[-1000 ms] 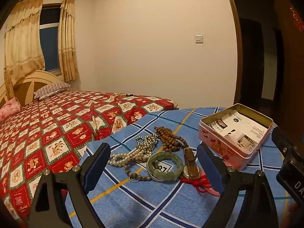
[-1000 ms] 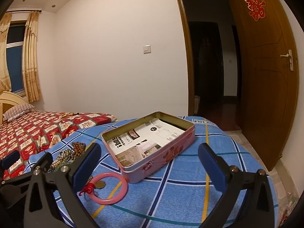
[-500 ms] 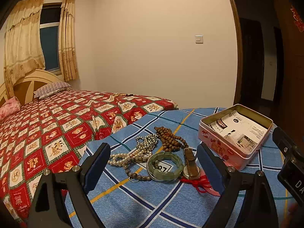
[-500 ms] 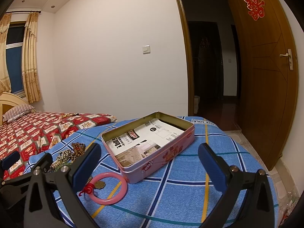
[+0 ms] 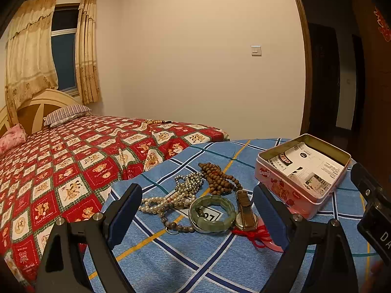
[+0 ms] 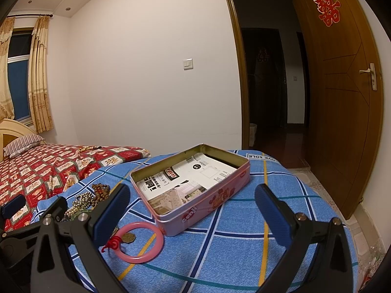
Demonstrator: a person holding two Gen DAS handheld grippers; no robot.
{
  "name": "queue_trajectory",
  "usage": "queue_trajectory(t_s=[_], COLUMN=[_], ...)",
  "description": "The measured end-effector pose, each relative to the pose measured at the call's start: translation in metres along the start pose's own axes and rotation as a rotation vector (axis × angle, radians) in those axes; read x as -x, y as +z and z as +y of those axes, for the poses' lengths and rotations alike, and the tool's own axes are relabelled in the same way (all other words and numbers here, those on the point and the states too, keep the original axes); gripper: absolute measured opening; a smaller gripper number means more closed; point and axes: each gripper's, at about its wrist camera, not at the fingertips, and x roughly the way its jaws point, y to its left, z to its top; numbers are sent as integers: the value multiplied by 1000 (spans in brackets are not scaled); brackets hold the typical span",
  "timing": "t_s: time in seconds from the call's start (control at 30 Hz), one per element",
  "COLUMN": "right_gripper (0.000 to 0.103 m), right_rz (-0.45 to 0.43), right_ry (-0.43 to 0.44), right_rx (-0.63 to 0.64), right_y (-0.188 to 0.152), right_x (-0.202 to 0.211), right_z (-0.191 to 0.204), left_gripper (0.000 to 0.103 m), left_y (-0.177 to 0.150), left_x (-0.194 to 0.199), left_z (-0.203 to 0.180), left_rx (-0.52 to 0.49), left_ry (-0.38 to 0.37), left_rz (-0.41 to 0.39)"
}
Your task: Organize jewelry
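Note:
Jewelry lies on a blue checked cloth point(image 5: 195, 263): a pearl necklace point(image 5: 156, 204), a silver bead strand point(image 5: 189, 183), brown wooden beads point(image 5: 218, 178), a green jade bangle point(image 5: 211, 213), a brown-strap watch point(image 5: 244, 210) and a pink ring with red cord point(image 6: 139, 243). An open pink tin point(image 5: 303, 168) holding printed paper stands to the right; it also shows in the right wrist view point(image 6: 193, 185). My left gripper point(image 5: 198, 210) is open and empty, just short of the bangle. My right gripper point(image 6: 191, 210) is open and empty, in front of the tin.
A bed with a red patterned cover point(image 5: 73, 158) lies left of the cloth. An open wooden door point(image 6: 342, 112) and dark doorway are at the right. The cloth's far edge point(image 6: 259, 156) drops off behind the tin.

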Motion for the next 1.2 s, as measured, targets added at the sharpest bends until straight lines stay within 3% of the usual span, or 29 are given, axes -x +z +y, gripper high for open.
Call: queue_trajectory(t_s=[1.2], right_gripper=[103], right_rz=[-3], right_ry=[-3], right_rx=[-5], right_y=[-1], right_x=[0], right_z=[-1], left_gripper=[92], left_y=[1], left_x=[0], left_z=[-1], left_rx=[2], left_ry=[-1], left_rz=[-1])
